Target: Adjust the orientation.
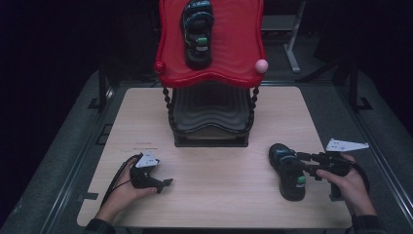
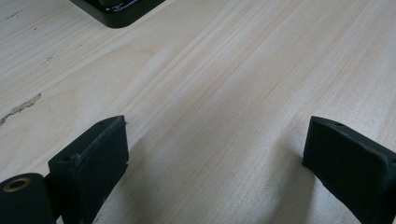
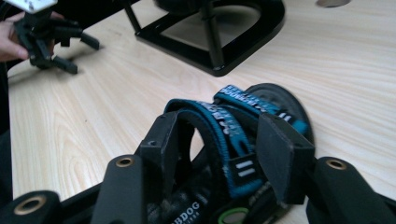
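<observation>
A black sandal with blue straps (image 1: 286,170) (image 3: 275,105) lies on the wooden table (image 1: 219,195) at the right. My right gripper (image 1: 298,165) (image 3: 224,144) reaches over it from the right. Its jaws stand one on each side of a blue-edged strap with gaps showing, so it is open. A second, matching sandal (image 1: 197,34) rests on the red top tier (image 1: 234,48) of a stand at the back. My left gripper (image 1: 164,186) (image 2: 215,149) sits low over bare wood at the left, open, with nothing between its pads; the right gripper view shows it far off (image 3: 81,55).
The stand has a black lower tier (image 1: 209,109) and a black base frame (image 3: 224,60) (image 2: 116,11) on the table's far middle. A pink knob (image 1: 261,65) caps its right corner. Bare wood lies between the two grippers. Beyond the table it is dark.
</observation>
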Available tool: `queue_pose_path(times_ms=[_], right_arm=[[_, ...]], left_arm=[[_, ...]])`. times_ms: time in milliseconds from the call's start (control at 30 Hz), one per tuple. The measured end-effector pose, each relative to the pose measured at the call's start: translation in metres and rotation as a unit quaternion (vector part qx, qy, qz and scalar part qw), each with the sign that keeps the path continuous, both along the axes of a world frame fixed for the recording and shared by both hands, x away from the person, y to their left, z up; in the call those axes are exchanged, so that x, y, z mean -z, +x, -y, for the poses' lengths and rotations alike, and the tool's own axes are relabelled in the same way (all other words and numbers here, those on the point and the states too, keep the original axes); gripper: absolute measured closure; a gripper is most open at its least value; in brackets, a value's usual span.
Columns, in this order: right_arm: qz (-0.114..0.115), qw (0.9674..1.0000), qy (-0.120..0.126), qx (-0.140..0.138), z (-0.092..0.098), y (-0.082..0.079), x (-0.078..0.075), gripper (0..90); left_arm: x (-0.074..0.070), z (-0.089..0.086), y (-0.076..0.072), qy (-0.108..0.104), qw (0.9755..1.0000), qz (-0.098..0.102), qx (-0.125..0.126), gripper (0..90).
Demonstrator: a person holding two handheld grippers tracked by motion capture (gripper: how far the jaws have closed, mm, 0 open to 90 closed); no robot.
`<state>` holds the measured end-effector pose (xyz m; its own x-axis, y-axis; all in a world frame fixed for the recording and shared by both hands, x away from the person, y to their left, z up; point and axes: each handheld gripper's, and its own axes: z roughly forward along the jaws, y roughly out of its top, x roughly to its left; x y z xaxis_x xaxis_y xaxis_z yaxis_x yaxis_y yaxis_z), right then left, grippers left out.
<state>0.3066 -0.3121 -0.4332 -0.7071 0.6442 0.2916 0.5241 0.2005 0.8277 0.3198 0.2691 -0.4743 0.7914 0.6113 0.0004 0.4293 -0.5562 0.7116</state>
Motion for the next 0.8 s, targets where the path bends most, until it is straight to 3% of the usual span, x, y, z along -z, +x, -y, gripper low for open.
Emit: queue_pose_path(times_ms=[300, 433, 467, 600, 667, 800], right_arm=[[-0.002, 0.9999, -0.013, -0.011, -0.006, 0.005, 0.008, 47.8], [0.001, 0.9998, -0.012, -0.013, -0.009, 0.008, 0.011, 52.9], [0.003, 0.9999, -0.006, -0.013, -0.008, 0.009, 0.011, 58.8], [0.000, 0.9998, 0.014, -0.011, -0.005, 0.010, 0.011, 66.0], [-0.002, 0.9996, 0.026, -0.013, -0.003, 0.010, 0.011, 67.0], [0.004, 0.9995, 0.028, -0.010, -0.003, 0.008, 0.005, 67.1]], left_arm=[[0.000, 0.000, 0.000, 0.000, 1.0000, 0.000, 0.000, 5.9], [0.000, 0.000, 0.000, 0.000, 1.0000, 0.000, 0.000, 5.9], [0.000, 0.000, 0.000, 0.000, 1.0000, 0.000, 0.000, 5.9], [0.000, 0.000, 0.000, 0.000, 1.0000, 0.000, 0.000, 5.9], [0.000, 0.000, 0.000, 0.000, 1.0000, 0.000, 0.000, 5.9], [0.000, 0.000, 0.000, 0.000, 1.0000, 0.000, 0.000, 5.9]])
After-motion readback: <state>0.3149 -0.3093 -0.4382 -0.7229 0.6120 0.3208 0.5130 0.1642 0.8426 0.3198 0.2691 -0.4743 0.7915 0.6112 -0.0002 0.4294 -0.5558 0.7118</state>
